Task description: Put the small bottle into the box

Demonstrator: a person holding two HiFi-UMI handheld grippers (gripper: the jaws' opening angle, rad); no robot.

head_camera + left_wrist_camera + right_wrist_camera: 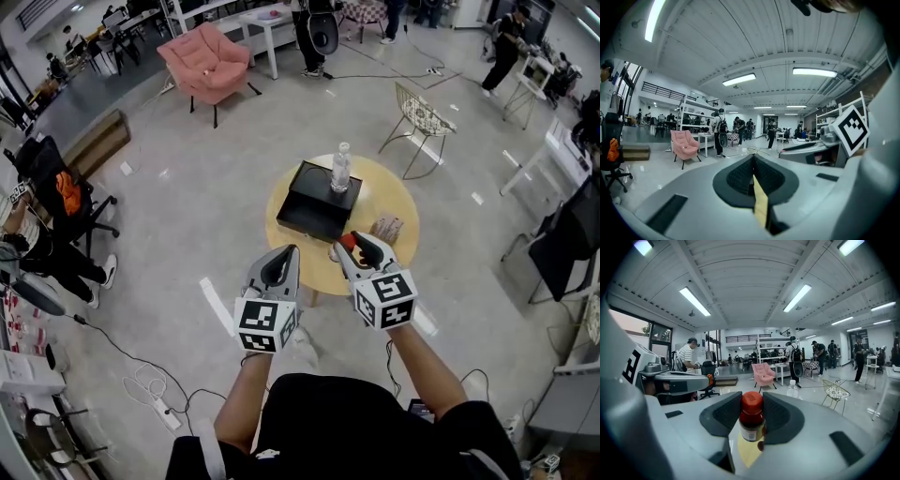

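Right gripper view: grips small bottle (751, 420) upright in right gripper (751, 414), likely for a clean drop into box (317, 199); holds left gripper (753, 177) closed, empty, aside.

The small plastic bottle (751, 420) has a bright red cap, a dark body and a pale label. The left grey plastic gripper (288, 255) and the right grey plastic gripper (353, 240) have black pads (723, 414) and cubes (266, 323) patterned with black-and-white square markers. The flat rectangular box (314, 202) is black, the round wooden table (394, 192) yellow, the padded armchair (208, 64) pink, the floor (187, 206) pale grey.
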